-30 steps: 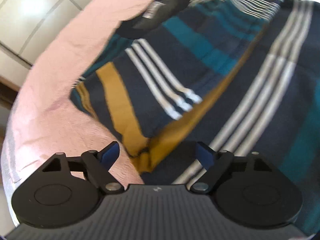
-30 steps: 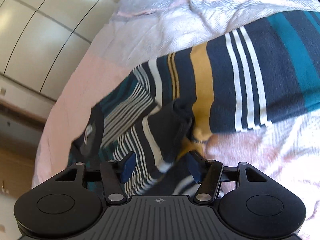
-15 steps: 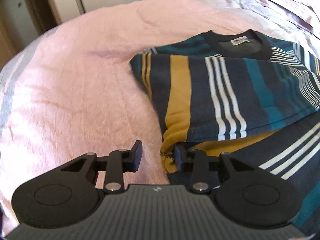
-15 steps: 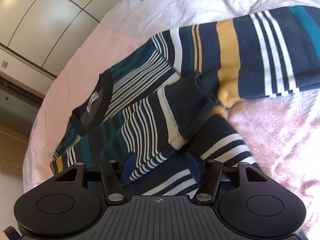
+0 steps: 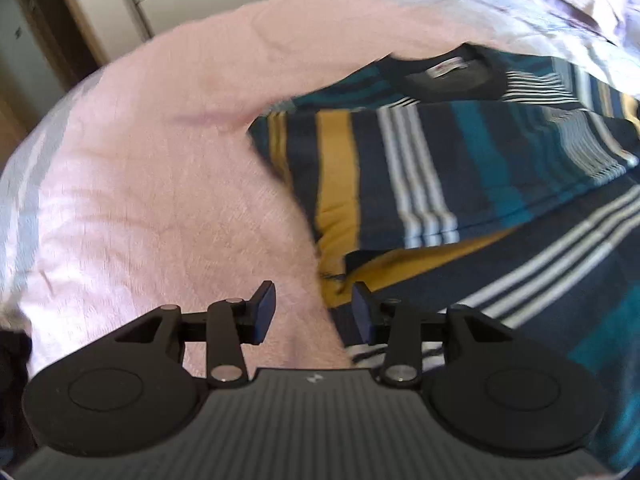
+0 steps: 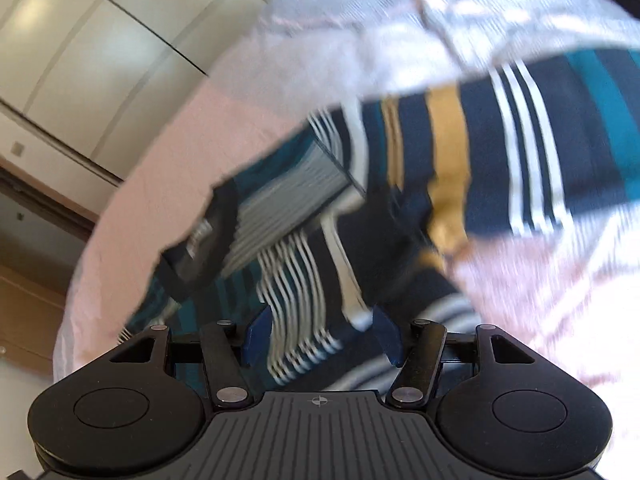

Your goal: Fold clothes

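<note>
surface: bed with pink blanket [image 5: 160, 200], fuzzy, rounded edge toward the wardrobe side; pale lilac crumpled sheet [image 5: 540, 12] at the far edge
wardrobe: cream panelled doors [image 6: 80, 60] beyond the bed's far-left edge, wood trim below
sweater: striped sweater [image 5: 420, 176], navy with teal, mustard and white bands, lies flat on the blanket toward the right part of the bed; left sleeve folded in across the chest, its mustard edge at the near-left corner of the garment
collar: dark neckband [image 5: 452, 76] with a white label, at the far end of the sweater, near the lilac sheet
left gripper: left gripper [image 5: 314, 312] low over the blanket at the sweater's near-left edge; jaws spread, nothing between them; right finger just beside the mustard hem, contact unclear
right gripper: right gripper [image 6: 320, 336] over the sweater's other side; jaws spread wide, finely striped sleeve cuff [image 6: 352, 304] lies in the gap, neither pad clearly pressing it
right view: heavy motion blur, collar at left, sleeve folded over body
sweater edge: bare pink blanket right of the mustard band
</note>
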`<state>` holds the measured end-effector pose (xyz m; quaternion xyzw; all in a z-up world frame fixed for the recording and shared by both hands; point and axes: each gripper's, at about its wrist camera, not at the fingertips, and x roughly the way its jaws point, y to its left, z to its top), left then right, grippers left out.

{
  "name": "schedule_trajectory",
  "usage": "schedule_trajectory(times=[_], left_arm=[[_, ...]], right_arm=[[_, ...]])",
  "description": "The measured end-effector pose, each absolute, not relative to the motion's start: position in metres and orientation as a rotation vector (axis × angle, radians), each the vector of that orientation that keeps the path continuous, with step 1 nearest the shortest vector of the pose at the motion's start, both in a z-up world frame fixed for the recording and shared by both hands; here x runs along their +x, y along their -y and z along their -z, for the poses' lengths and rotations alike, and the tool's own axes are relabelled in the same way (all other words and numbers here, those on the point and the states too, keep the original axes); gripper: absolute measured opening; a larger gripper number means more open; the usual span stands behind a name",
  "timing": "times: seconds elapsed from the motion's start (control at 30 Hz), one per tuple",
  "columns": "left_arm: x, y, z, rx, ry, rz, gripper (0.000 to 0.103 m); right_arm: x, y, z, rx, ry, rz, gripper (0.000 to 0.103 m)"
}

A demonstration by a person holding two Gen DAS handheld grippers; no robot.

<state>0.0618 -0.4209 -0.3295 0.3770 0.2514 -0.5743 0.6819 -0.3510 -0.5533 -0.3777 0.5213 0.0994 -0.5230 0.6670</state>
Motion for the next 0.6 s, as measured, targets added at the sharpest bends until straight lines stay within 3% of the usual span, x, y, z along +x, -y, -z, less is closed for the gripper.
schedule_trajectory(times=[0.23, 0.33, 0.6], left_arm=[[0.019, 0.439, 0.327, 0.934, -0.503, 1.402, 0.043], [0.001, 0.45, 0.32, 0.931, -0.488, 1.43, 0.044], [-0.069, 0.48, 0.309, 0.99, -0.393, 1.589, 0.051]], right_arm=[[-0.362, 0.579, 0.416, 1.321, -0.225, 1.136, 0.06], [-0.391, 0.56, 0.398, 1.308, -0.114, 1.158, 0.06], [-0.567, 0.469, 0.373, 1.311, 0.127, 1.612, 0.06]])
